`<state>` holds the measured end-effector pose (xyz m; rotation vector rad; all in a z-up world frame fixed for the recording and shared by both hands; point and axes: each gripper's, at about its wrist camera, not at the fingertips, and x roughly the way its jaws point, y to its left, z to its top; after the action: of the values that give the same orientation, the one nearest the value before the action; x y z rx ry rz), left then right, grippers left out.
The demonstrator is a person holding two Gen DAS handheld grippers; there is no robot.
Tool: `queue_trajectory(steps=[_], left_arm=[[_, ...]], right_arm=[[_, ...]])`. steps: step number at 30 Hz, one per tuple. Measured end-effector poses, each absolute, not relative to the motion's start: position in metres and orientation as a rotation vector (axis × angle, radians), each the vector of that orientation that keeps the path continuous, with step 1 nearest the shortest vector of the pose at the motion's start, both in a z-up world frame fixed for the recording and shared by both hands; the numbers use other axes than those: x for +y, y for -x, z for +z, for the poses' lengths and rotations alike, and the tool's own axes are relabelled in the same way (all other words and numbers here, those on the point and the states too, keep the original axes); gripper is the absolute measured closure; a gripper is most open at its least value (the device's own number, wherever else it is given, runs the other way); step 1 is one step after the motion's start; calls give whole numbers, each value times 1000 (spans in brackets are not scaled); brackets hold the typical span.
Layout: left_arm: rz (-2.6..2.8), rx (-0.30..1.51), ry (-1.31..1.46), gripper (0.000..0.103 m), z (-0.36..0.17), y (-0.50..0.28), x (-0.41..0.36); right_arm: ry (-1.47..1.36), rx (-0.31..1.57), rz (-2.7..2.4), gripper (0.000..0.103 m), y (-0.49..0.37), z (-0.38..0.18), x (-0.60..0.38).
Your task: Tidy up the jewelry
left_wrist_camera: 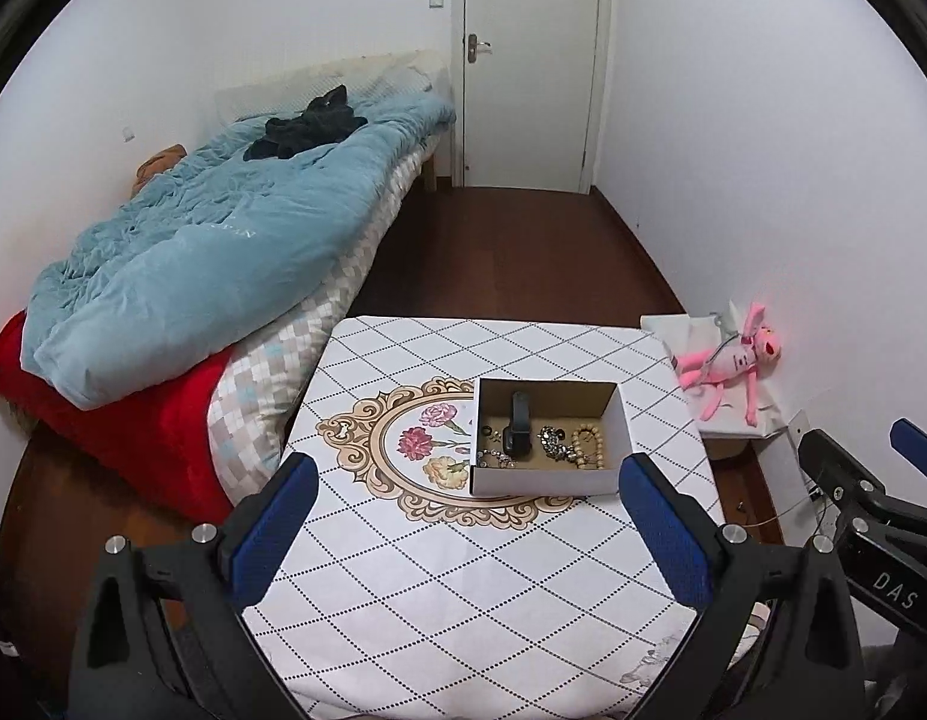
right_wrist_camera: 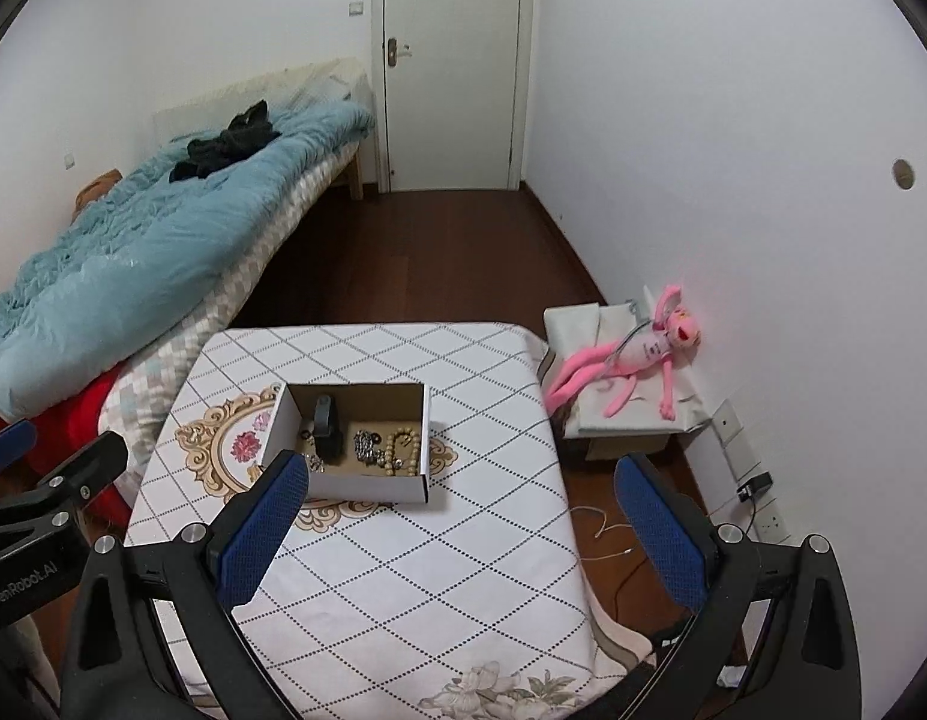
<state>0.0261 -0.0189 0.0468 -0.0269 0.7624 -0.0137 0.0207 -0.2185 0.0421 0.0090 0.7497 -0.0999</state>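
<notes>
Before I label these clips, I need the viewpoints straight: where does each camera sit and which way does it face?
Left wrist: on the left gripper, above the table's near edge, facing the box, bed and door; its open blue fingers show, the right gripper beside it.
Right wrist: on the right gripper, further right, same heading; the left gripper shows.
Shared: box, table, pink plush toy.
</notes>
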Motion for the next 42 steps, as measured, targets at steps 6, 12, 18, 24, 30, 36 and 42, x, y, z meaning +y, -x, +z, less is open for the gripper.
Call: queue_trajectory(steps=[6,12,18,24,30,36,42], left_arm=[[-28,776,42,0,50,-19,-17],[-27,803,42,0,45,-27,-19],[-24,841,30,0,40,-50,-23],[-11,893,22,0,30,-82,-23],[6,937,23,0,17,-108,-20],[16,977,23,0,3,-121,-19],[16,997,12,0,-3,-126,-20]], right_arm=[[-5,723,-95,0,-7,57,-217],[-14,744,-83,0,-7,58,-215],[-28,785,-95,0,-29,52,-218],[-16,820,-101,0,-62,45,-217],[-9,873,-100,0,-97,30,-216],[-13,933,-98,0,-120,12,-218],[0,975,-90,0,-130,-2,-216]])
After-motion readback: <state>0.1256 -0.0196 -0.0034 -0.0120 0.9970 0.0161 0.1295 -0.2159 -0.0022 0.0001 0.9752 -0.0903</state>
